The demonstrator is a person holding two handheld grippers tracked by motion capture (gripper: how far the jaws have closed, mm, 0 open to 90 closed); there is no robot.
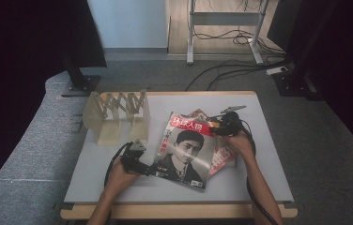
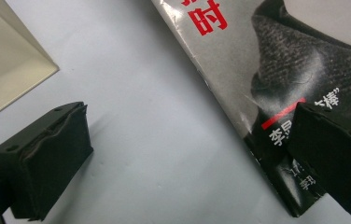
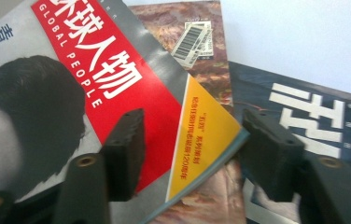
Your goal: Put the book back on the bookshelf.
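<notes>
— Where do the arms sit?
— Both forearms reach in from the near edge, left gripper low and near, right gripper farther out.
— The jaws?
— Parted on both.

Your top magazine lies face up near the middle of the table, a glossy cover with a black-and-white portrait under a red title block reading GLOBAL PEOPLE and a yellow corner patch; it sits turned at an angle, its spine edge toward your left. Under it you have two more magazines fanned out to the right: one with a mottled brown cover and a barcode label, and one dark blue with large white characters, both partly covered.
</notes>
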